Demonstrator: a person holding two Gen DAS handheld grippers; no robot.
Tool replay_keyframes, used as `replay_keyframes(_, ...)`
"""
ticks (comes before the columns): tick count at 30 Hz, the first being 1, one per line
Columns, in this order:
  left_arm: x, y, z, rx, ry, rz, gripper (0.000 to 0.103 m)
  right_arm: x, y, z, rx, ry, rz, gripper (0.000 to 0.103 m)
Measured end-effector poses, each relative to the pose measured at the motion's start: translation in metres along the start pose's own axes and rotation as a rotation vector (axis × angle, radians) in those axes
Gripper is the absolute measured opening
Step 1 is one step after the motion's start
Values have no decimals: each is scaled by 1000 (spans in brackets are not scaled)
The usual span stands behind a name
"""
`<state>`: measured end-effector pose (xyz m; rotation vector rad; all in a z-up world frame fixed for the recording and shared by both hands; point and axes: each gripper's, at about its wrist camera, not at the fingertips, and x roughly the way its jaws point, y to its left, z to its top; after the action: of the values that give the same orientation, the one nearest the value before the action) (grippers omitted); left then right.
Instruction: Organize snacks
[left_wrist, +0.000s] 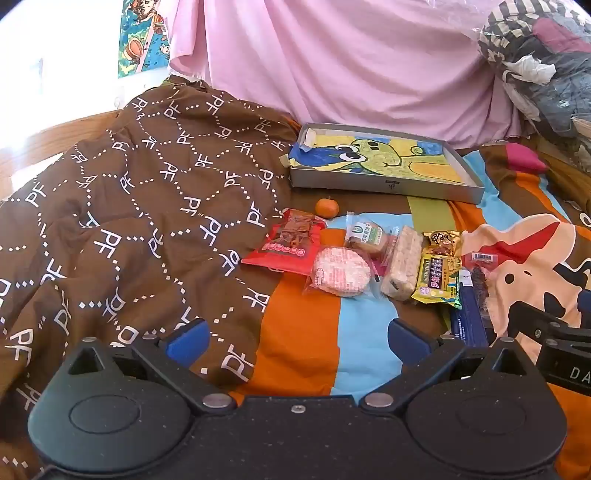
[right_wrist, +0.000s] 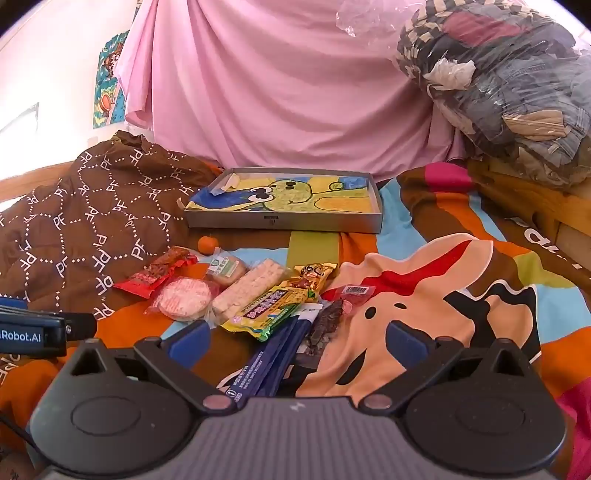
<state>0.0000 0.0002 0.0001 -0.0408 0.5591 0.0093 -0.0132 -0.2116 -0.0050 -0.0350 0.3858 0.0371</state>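
Both tools stand wide open and hold nothing. The left tool (left_wrist: 295, 341) hovers low over the striped bedsheet (left_wrist: 299, 332), its blue pads (left_wrist: 188, 341) spread above an orange and a light-blue stripe, with the brown quilt (left_wrist: 129, 206) printed with "PF" bunched up on its left. The right tool (right_wrist: 295, 341) hovers over the near end of a dark blue packet (right_wrist: 269, 365), which lies between its spread fingers without touching them.

The snacks lie on the bed in a loose row, many of them overlapping. From the left: a red packet of dried meat (left_wrist: 286, 243) at the quilt's edge, a round rice cracker in clear wrap (left_wrist: 340, 271) overlapping its corner, a wrapped biscuit with a green label (left_wrist: 367, 236) just behind, a pale puffed-rice bar (left_wrist: 404, 262), a yellow bar wrapper (left_wrist: 437, 278) with a gold packet (left_wrist: 443, 242) behind it, then the dark blue packet and a clear packet of dark pieces (right_wrist: 327, 326) on the cartoon print of the sheet. A small orange (left_wrist: 327, 207) sits apart, between the snacks and a shallow grey box (left_wrist: 384, 186) lined with a frog drawing. A pink sheet (left_wrist: 332, 62) hangs behind the box, and a bag of clothes (right_wrist: 498, 81) sits at the right.
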Motion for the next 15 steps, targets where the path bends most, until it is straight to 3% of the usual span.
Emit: replay_keyframes(15, 0, 0, 0, 1, 1, 0, 102, 4, 3, -3, -5, 12, 10, 103)
